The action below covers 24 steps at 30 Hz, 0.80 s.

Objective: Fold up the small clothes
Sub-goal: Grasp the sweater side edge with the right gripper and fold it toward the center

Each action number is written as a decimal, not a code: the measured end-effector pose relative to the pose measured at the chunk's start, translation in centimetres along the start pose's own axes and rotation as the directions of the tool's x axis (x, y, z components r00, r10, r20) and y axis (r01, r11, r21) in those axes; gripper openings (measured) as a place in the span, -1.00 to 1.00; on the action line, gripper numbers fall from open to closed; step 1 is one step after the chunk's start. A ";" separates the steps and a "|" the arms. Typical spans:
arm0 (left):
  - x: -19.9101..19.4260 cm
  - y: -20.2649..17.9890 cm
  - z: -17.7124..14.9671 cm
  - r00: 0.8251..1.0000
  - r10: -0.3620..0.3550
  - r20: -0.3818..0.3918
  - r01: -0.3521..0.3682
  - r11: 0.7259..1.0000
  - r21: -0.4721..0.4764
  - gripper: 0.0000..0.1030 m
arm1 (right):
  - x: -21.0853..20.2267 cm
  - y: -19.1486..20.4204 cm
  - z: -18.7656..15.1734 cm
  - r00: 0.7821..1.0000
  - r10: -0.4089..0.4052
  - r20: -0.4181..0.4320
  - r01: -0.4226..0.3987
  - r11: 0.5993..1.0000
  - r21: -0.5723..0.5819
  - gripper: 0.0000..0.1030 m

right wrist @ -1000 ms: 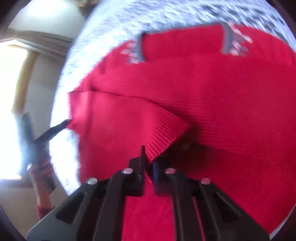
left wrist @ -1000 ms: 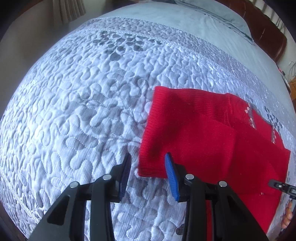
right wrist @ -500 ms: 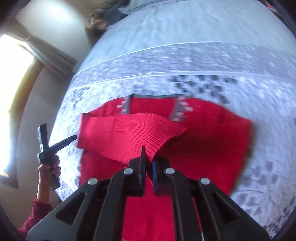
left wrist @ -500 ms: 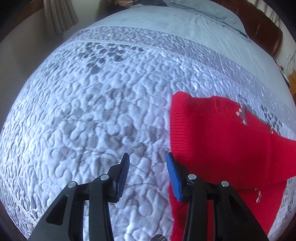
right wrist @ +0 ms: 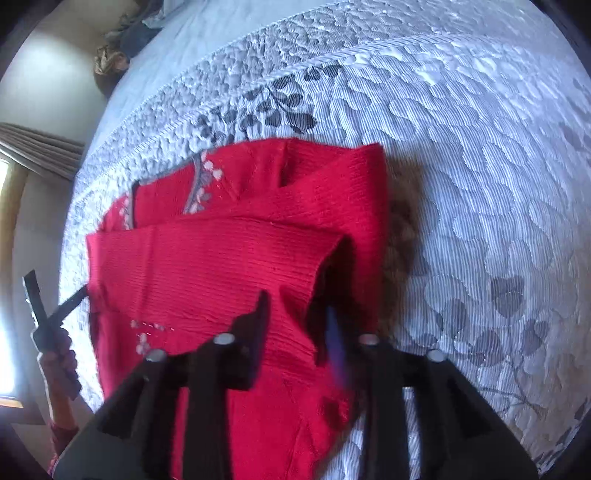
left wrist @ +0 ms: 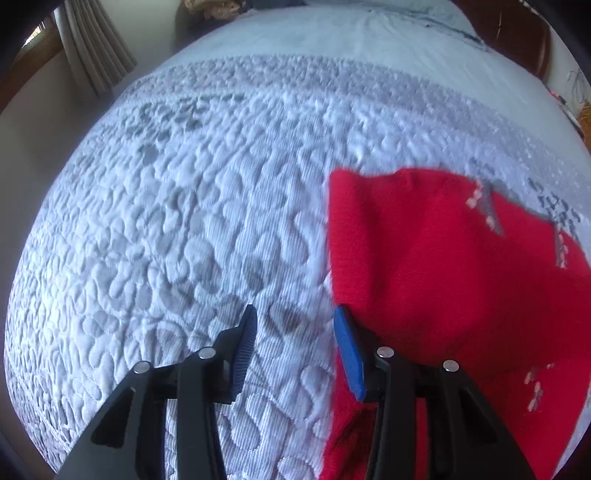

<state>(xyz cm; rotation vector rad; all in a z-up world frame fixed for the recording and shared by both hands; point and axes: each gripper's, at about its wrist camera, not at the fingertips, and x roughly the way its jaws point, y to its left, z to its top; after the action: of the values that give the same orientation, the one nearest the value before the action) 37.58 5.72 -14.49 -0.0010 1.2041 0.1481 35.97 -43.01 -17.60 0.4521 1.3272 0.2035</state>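
A small red knit sweater point(right wrist: 229, 258) with a grey collar and pale flower trim lies on the quilted bedspread point(right wrist: 480, 184). One sleeve point(right wrist: 221, 269) is folded across its chest, cuff toward the right. My right gripper point(right wrist: 295, 314) is open just above that cuff, holding nothing. In the left wrist view the sweater point(left wrist: 443, 277) lies at the right. My left gripper point(left wrist: 293, 328) is open over bare quilt, its right finger at the sweater's left edge. The left gripper also shows in the right wrist view point(right wrist: 59, 314), at the sweater's left side.
The grey-white quilt point(left wrist: 184, 221) covers the bed all around. A plain pale blue sheet point(left wrist: 351, 33) lies farther back. A curtain point(left wrist: 96, 55) hangs at the left, a dark headboard point(left wrist: 532, 40) at the back right. A heap of cloth point(right wrist: 114, 55) sits at the far corner.
My right gripper carried the sleeve across the sweater, then opened and let the cuff go. My left gripper stayed open and drew back a little to the left of the sweater's edge.
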 end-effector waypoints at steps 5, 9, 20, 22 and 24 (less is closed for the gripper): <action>1.0 -2.3 1.5 1.000 -0.024 -0.016 0.024 0.999 0.025 -0.14 | 0.7 -0.9 1.8 0.997 0.077 -0.019 -0.075 0.995 0.071 -0.90; 2.9 -2.5 1.1 0.998 -0.009 -0.056 0.009 1.000 0.002 -0.02 | -1.3 0.6 2.0 0.994 0.076 0.082 -0.075 0.997 -0.016 -0.92; 2.9 -2.2 0.8 0.999 -0.011 -0.051 0.010 1.000 -0.006 0.08 | 0.4 -2.5 0.2 0.998 0.062 0.031 -0.065 0.995 0.076 -0.70; 1.8 -1.8 0.2 0.998 -0.041 -0.055 0.040 0.999 -0.021 0.06 | -0.3 -2.3 -0.8 0.997 0.071 0.002 -0.072 0.996 0.045 -0.54; 1.0 -1.9 -0.7 0.997 -0.057 -0.060 0.056 0.998 -0.021 0.06 | -0.7 -2.2 -1.8 0.996 0.088 -0.022 -0.088 0.996 0.031 -0.40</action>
<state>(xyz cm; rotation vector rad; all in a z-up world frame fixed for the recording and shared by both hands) 37.54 3.94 -15.82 -0.0568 1.2622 0.1105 33.85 -44.88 -18.18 0.5353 1.3361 0.2633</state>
